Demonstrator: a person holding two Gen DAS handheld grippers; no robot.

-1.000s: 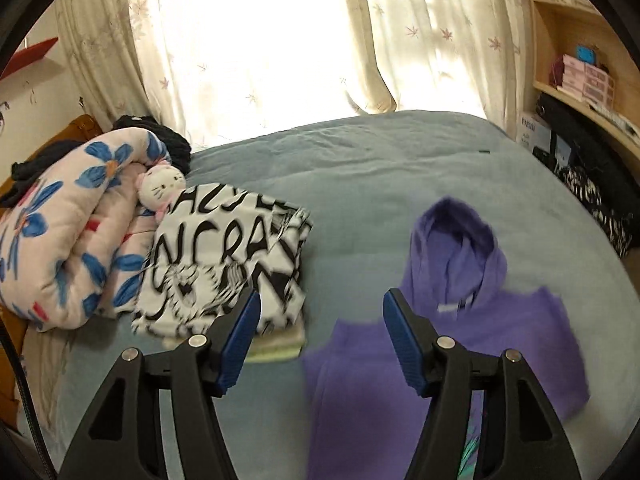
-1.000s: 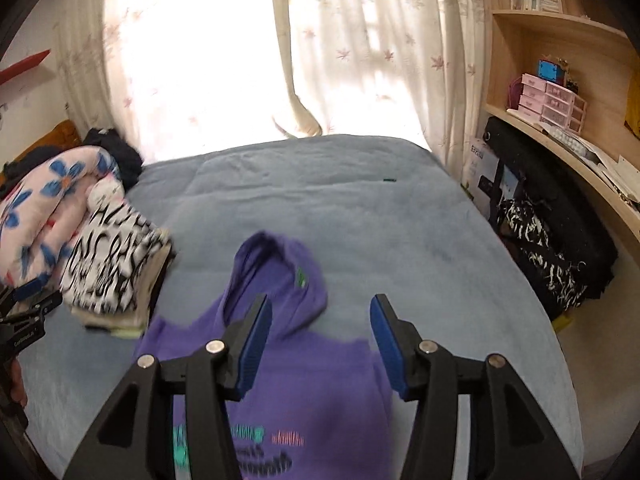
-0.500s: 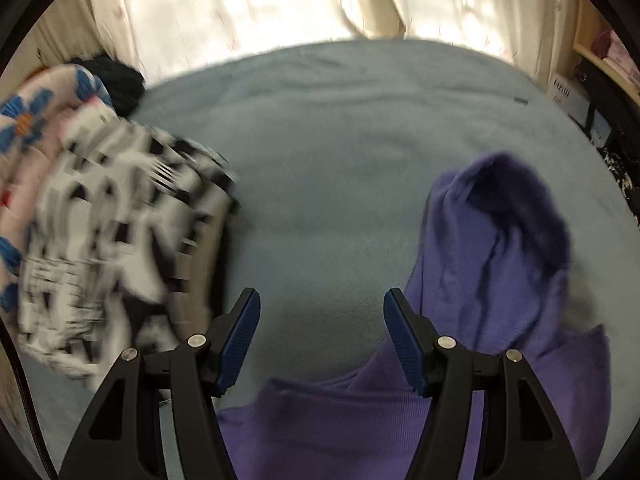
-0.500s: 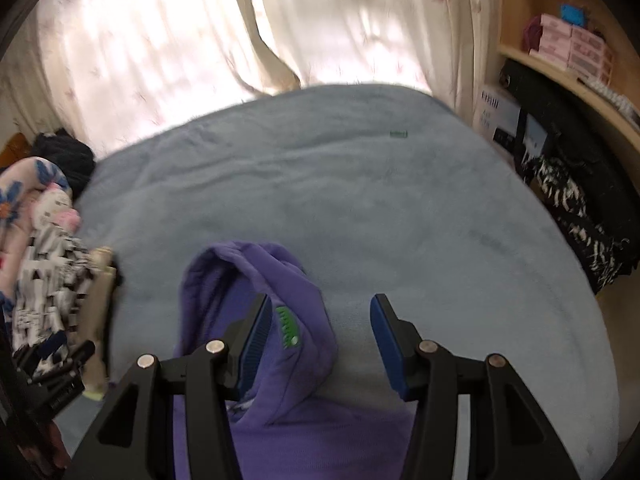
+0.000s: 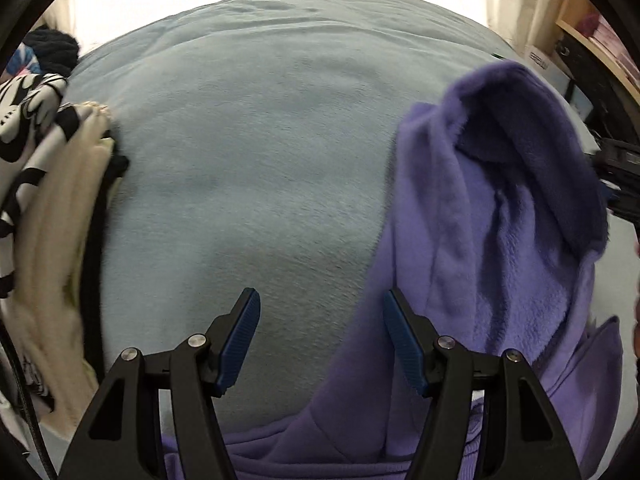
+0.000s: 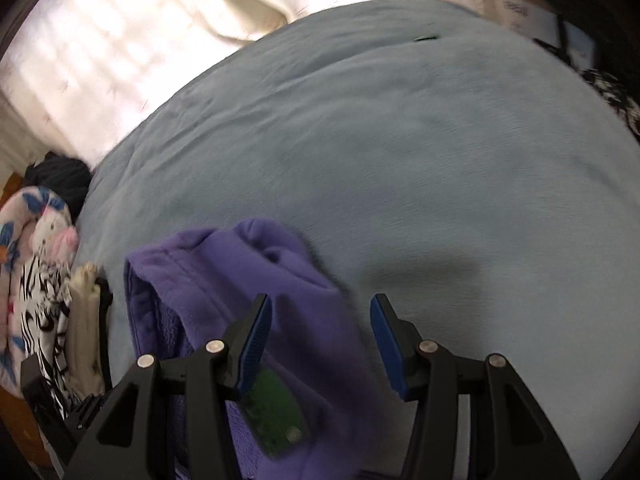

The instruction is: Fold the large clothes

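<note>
Your biggest surface is the bed [image 5: 248,152], its grey-blue fleece cover filling most of both views, with pale curtains [image 6: 132,44] glowing along the top edge of the right wrist frame.

Next in size is the purple hoodie [image 5: 492,248]. In the left wrist view it lies on the bed at the right and lower right, hood pointing up the frame with its darker lining showing; its body runs off the bottom edge. In the right wrist view the hood sits at lower centre-left, with a green neck label [image 6: 276,412] visible near the bottom, blurred.

A stack of folded clothes [image 5: 44,208] crowds the left edge of the left wrist view: black-and-white print on top, cream layers beneath, partly cut off and smeared. Above it, a dark bundle [image 5: 52,50] sits at upper left.

Your left gripper [image 5: 318,340] has its jaws apart with nothing between them, over bare bedding, its right-hand pad just at the hoodie's edge. Your right gripper [image 6: 318,340] is also parted and empty, above the hood's right edge; whether either gripper touches fabric you cannot tell.

A shelf [image 5: 596,36] at upper right is mostly cut off.
</note>
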